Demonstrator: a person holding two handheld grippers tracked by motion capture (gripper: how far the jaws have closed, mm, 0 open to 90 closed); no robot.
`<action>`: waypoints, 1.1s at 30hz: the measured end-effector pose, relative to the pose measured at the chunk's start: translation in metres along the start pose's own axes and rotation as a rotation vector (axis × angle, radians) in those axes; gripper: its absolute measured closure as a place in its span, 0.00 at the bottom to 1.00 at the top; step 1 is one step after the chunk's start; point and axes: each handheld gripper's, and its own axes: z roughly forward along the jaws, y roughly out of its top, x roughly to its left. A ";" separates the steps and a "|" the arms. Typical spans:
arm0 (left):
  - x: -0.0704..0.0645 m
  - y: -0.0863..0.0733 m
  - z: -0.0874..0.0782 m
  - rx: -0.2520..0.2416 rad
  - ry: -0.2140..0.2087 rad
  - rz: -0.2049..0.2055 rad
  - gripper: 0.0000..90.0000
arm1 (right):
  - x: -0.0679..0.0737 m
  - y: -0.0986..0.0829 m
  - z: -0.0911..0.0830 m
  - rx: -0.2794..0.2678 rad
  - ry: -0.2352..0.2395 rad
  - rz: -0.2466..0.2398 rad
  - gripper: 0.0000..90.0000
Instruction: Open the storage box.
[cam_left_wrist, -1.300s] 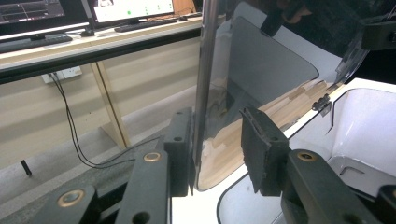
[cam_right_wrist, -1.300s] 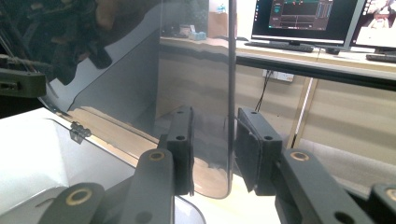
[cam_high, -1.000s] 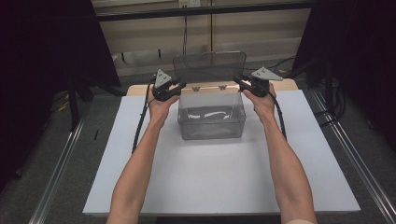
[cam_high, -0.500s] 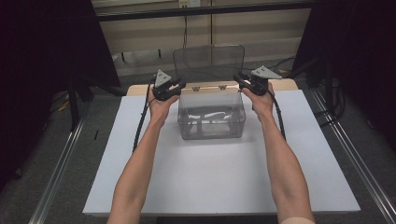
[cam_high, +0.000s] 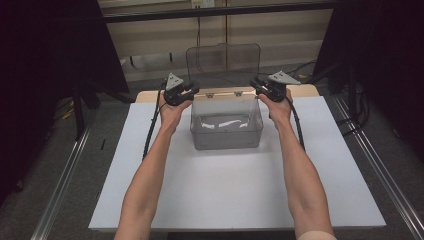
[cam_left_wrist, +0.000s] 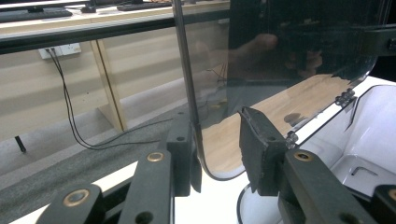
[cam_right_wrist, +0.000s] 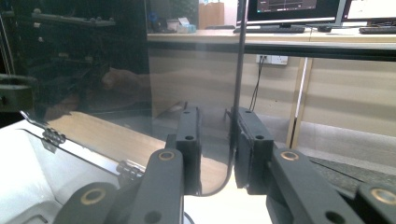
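1. One clear plastic box (cam_high: 226, 125) sits toward the far middle of a white worktop (cam_high: 235, 200), its one transparent lid (cam_high: 223, 59) standing upright at the far edge on two small hinges (cam_high: 210, 94).
2. Two hand-held tools work the lid: the left tool (cam_high: 189, 92) at its lower left corner, the right tool (cam_high: 259, 86) at its lower right corner, each trailing one black cable.
3. In the left gripper view, the left tool (cam_left_wrist: 215, 149) has its jaws set on either side of the lid's (cam_left_wrist: 280, 51) rounded corner; one jaw lies against the pane while a gap remains on the other side, so the jaws are parted rather than clamped.
4. In the right gripper view, the right tool (cam_right_wrist: 217, 144) straddles the lid's (cam_right_wrist: 187, 84) other corner with its jaws close on both sides; it appears to pinch the pane, though the glare makes contact hard to confirm.
5. Inside the box lies what looks like one small angled metal key (cam_left_wrist: 363, 171), seen faintly through the wall.
6. Two bare forearms reach in from the near edge.
7. No readable writing or brand shows on the box or tools.
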 end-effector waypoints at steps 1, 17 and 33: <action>0.000 0.000 0.000 0.001 0.000 -0.006 0.74 | 0.000 0.000 0.000 0.005 -0.002 -0.005 0.82; 0.001 0.000 0.005 0.017 0.007 -0.019 0.69 | 0.000 -0.001 0.004 0.017 -0.012 0.006 0.79; 0.002 -0.001 0.011 0.045 0.010 -0.052 0.63 | 0.000 -0.005 0.008 0.023 -0.027 0.038 0.79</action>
